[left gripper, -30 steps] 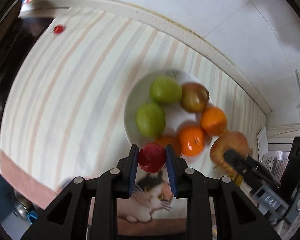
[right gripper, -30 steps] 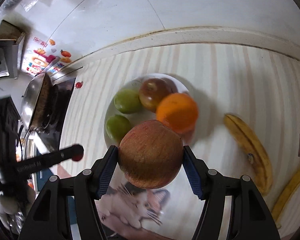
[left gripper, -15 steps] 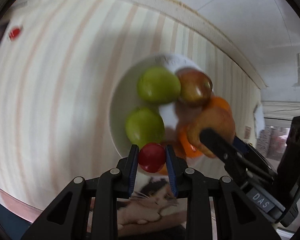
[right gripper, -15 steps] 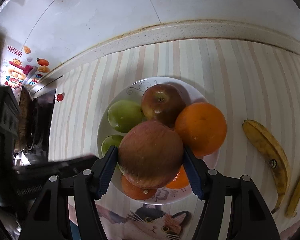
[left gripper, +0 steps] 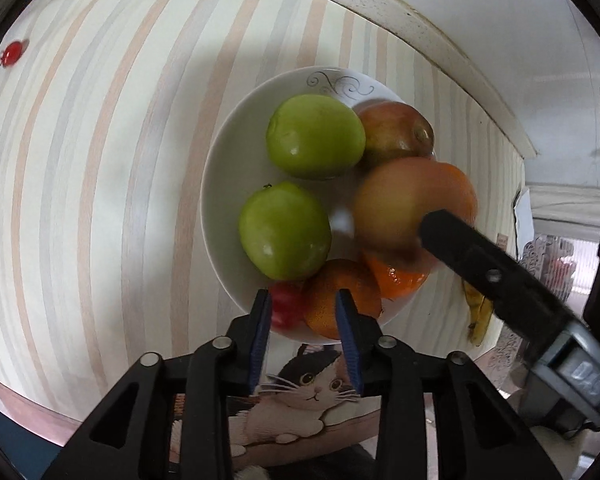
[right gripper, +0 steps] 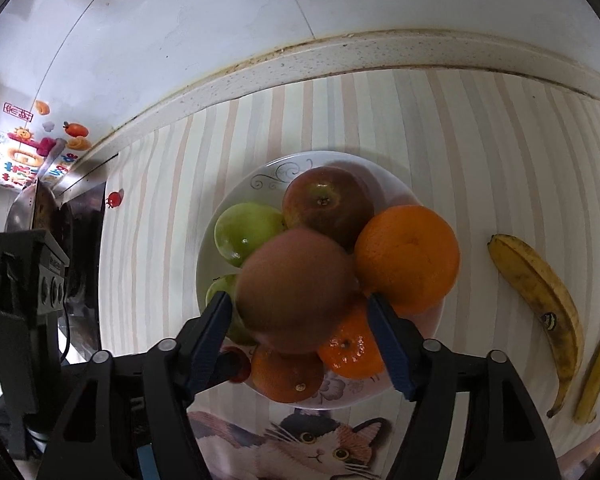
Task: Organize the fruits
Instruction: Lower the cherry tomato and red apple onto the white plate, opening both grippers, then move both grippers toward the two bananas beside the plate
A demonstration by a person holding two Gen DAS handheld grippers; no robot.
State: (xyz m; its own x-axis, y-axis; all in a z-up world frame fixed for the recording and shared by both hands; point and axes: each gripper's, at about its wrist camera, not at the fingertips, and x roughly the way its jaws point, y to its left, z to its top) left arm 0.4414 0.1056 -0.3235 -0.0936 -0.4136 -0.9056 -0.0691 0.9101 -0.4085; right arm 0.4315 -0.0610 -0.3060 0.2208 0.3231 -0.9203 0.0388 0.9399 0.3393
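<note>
A white plate (left gripper: 228, 184) holds two green apples (left gripper: 314, 136), a dark red apple (right gripper: 326, 204) and several oranges (right gripper: 408, 258). My left gripper (left gripper: 303, 312) is open at the plate's near rim; a small red fruit (left gripper: 286, 308) lies just beyond it, beside an orange, touching the left pad or nearly so. My right gripper (right gripper: 300, 312) has its jaws apart around a large reddish apple (right gripper: 296, 288), which looks blurred over the plate's middle and free of the pads. That apple also shows in the left wrist view (left gripper: 392, 204).
Two bananas (right gripper: 540, 300) lie on the striped cloth right of the plate. A cat picture (right gripper: 312, 444) is on the cloth's near edge. A stove and pan (right gripper: 48, 216) stand at the left. The wall runs behind the counter.
Both grippers moved over the plate. The left jaws opened and the small red fruit now lies at the plate's rim. The right jaws opened and the large apple is dropping among the fruit.
</note>
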